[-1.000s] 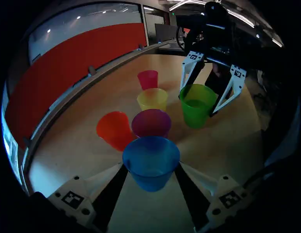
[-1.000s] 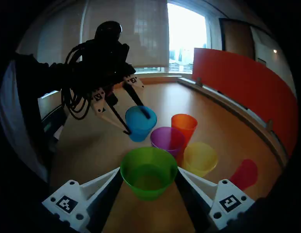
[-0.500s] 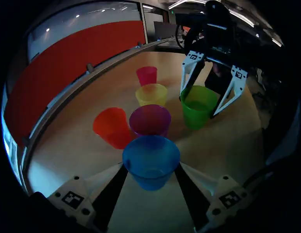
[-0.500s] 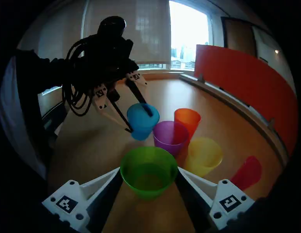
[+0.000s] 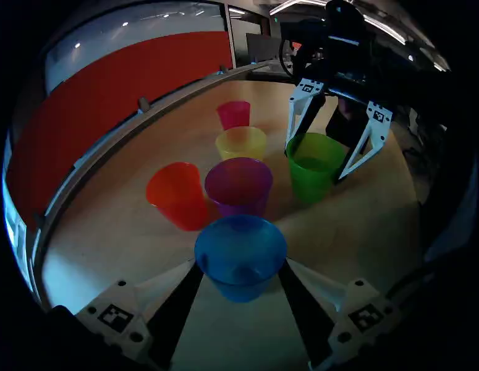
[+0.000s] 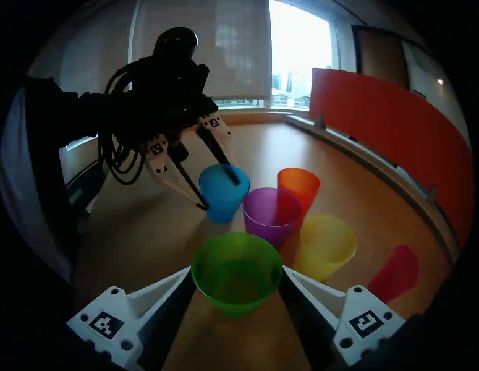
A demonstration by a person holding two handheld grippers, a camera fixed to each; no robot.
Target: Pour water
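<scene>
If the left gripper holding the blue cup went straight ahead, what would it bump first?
Probably the purple cup: it stands right ahead of the blue cup in the left gripper. The orange cup and the green cup in the right gripper sit off to the sides. Depth is hard to judge.

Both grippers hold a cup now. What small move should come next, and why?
Probably bring the green cup, held upright in the right gripper, nearer to the blue cup in the left gripper before any tilting. The green cup seems to hold water, both cups are level, and they are apart, with the purple cup near the gap, so pouring now would likely miss.
</scene>
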